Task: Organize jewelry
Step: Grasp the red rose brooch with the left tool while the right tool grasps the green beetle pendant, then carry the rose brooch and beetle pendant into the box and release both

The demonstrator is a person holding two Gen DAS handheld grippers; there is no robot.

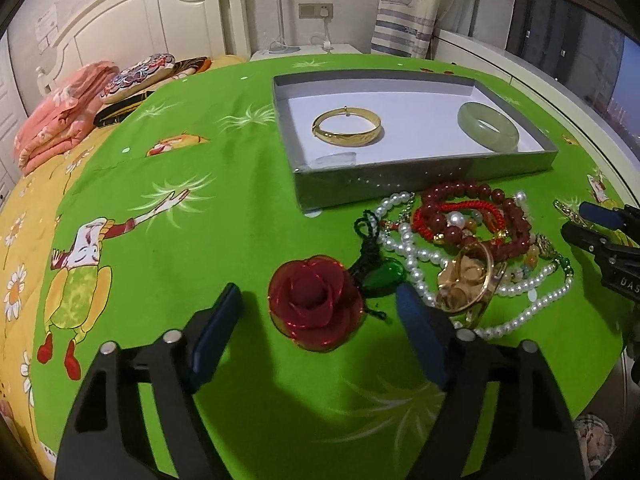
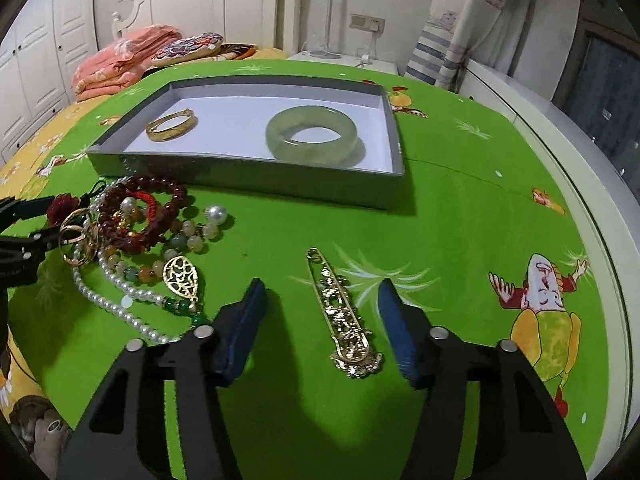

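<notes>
A red fabric rose (image 1: pixel 314 304) lies on the green bedspread between the fingers of my left gripper (image 1: pixel 316 296), which is open, with gaps on both sides. A long gold pin brooch (image 2: pixel 342 312) lies between the fingers of my right gripper (image 2: pixel 322 286), also open and not touching it. A grey tray (image 1: pixel 420 168) holds a gold bangle (image 1: pixel 348 139) and a jade bangle (image 1: pixel 472 116). In front of the tray lies a tangled pile: red bead bracelet (image 1: pixel 472 194), pearl necklace (image 1: pixel 412 252), green pendant (image 1: pixel 382 276), gold filigree pendant (image 2: pixel 182 276).
Folded pink bedding (image 1: pixel 60 120) and a patterned cushion (image 1: pixel 140 76) lie at the back left by the white headboard. A curtain (image 2: pixel 460 32) and a white ledge run along the right. The bedspread's right edge curves close to the right gripper.
</notes>
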